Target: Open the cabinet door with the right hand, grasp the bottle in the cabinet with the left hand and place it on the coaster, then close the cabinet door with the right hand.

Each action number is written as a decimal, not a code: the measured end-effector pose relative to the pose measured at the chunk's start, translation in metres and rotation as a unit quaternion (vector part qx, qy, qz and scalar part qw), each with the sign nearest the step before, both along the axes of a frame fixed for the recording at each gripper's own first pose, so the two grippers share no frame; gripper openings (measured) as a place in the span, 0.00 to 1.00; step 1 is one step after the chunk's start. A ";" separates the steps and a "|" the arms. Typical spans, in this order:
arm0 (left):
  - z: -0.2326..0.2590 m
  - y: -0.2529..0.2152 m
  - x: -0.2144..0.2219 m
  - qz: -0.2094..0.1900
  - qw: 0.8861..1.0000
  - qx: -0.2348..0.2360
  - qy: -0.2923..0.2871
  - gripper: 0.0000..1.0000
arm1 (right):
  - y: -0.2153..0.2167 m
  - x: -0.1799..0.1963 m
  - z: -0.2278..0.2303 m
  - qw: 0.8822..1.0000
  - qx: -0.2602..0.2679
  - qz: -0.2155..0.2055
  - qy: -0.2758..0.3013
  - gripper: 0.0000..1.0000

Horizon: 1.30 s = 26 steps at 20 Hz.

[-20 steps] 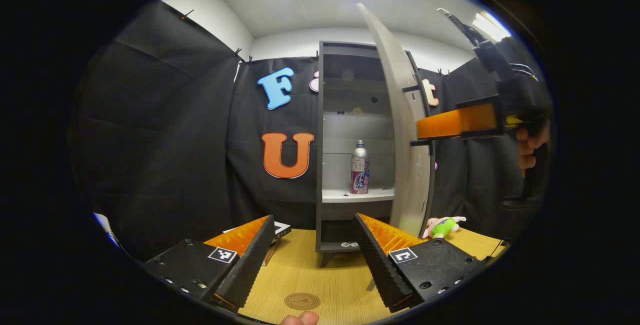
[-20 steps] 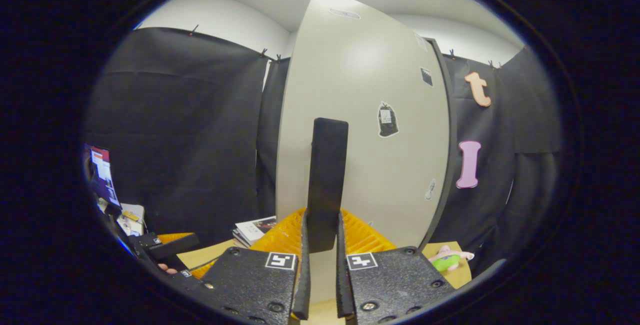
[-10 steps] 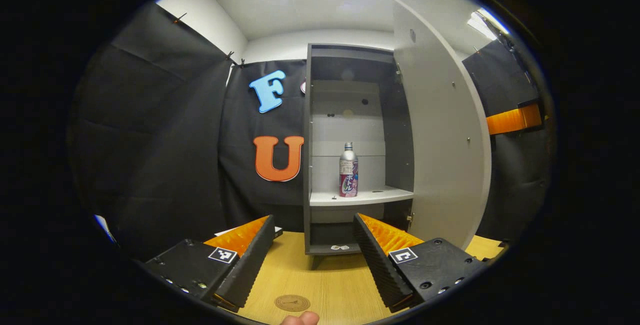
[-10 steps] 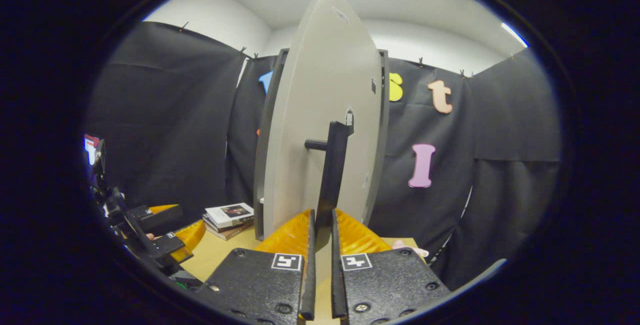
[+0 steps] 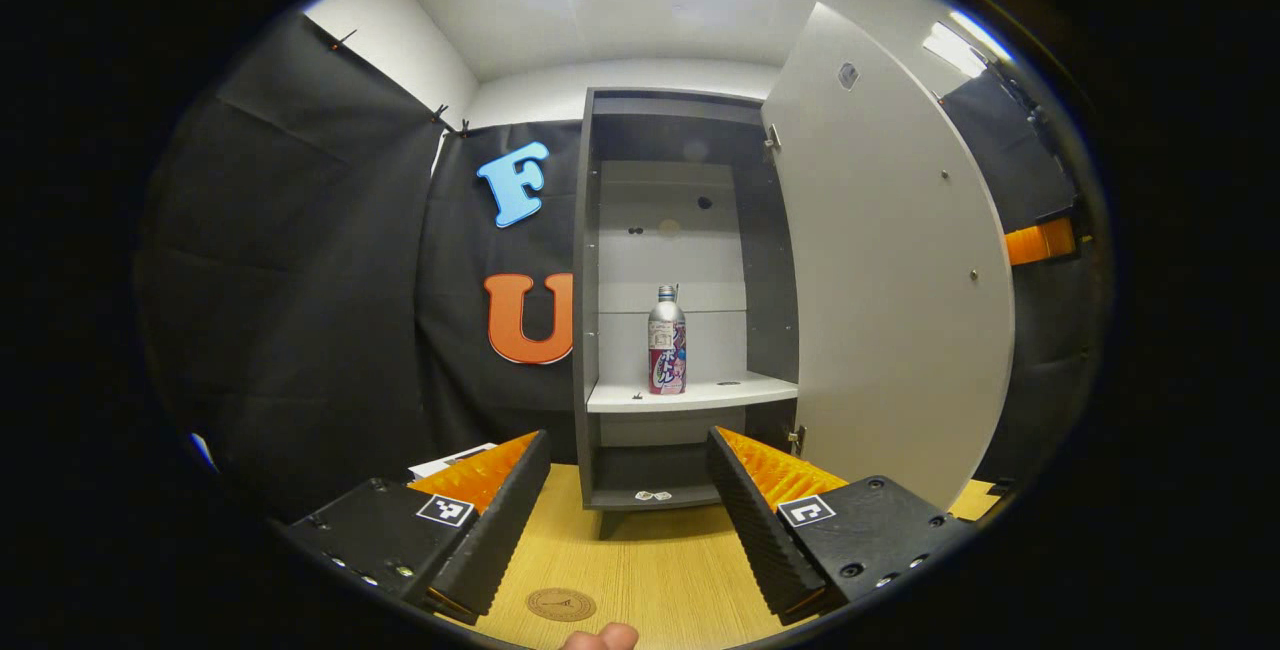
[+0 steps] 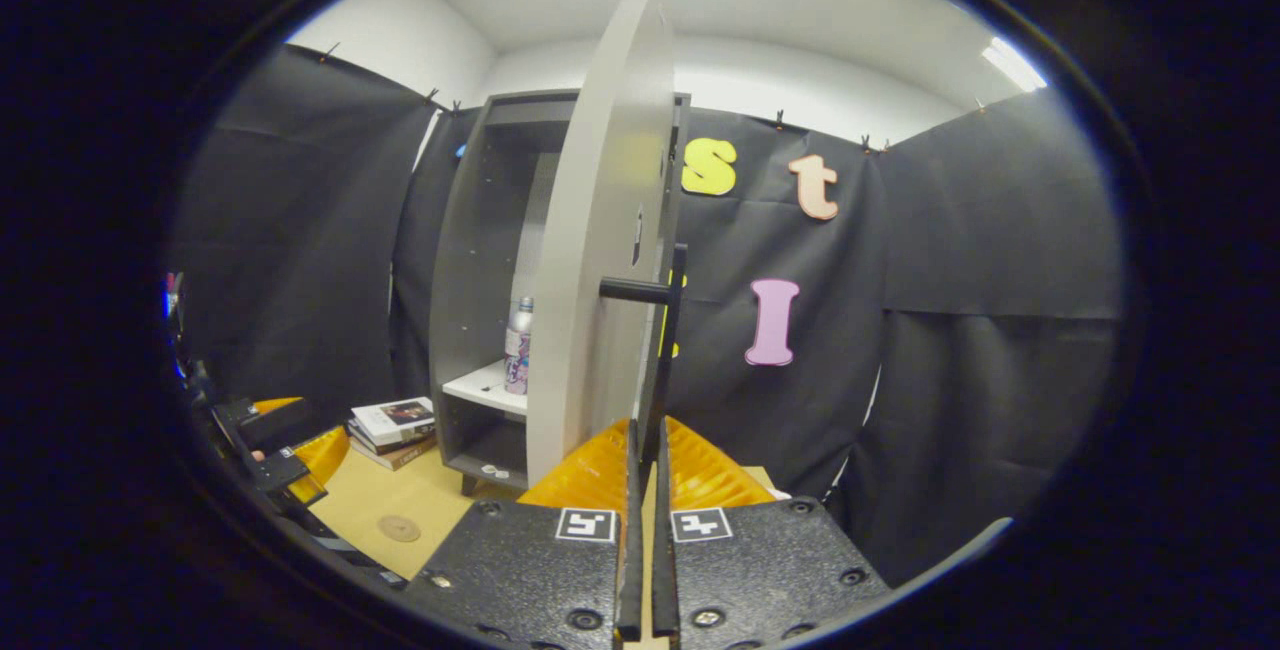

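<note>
A silver metal bottle with a pink label (image 5: 666,340) stands upright on the grey cabinet's white shelf (image 5: 700,393). The left gripper (image 5: 628,515) has its jaws wide apart, holding nothing; the right gripper (image 6: 645,530) has its jaws clamped on the door's black bar handle (image 6: 668,350).

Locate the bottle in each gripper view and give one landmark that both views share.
Left gripper view: the bottle stands upright at mid-frame on the cabinet's pale shelf, above the gap between the left gripper fingers.
Right gripper view: the bottle is left of centre, partly hidden behind the open door's edge.
Shared landmark: the round coaster on the wooden table.
</note>
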<state>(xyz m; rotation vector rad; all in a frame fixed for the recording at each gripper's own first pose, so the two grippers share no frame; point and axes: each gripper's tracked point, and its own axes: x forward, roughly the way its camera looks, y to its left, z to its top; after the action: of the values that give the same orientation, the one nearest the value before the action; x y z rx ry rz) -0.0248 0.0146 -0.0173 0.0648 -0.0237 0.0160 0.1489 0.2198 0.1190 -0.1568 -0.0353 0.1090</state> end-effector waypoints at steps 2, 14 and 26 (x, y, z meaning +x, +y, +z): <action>-0.002 0.000 0.001 0.004 1.000 0.000 0.002 0.94 | -0.001 0.002 0.000 1.000 0.006 -0.004 -0.004 0.07; 0.000 -0.023 0.018 -0.007 1.000 0.009 -0.002 0.94 | -0.011 0.007 0.007 0.999 0.015 -0.024 -0.032 0.06; 0.022 -0.067 0.152 -0.061 0.998 0.012 -0.007 0.95 | -0.052 -0.002 -0.019 0.990 0.075 -0.115 -0.017 0.77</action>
<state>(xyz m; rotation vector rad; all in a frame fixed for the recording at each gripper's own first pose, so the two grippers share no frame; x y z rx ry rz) 0.1276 -0.0526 0.0046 0.0870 -0.0424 -0.1066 0.1467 0.1680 0.1002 -0.0125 -0.0587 -0.1264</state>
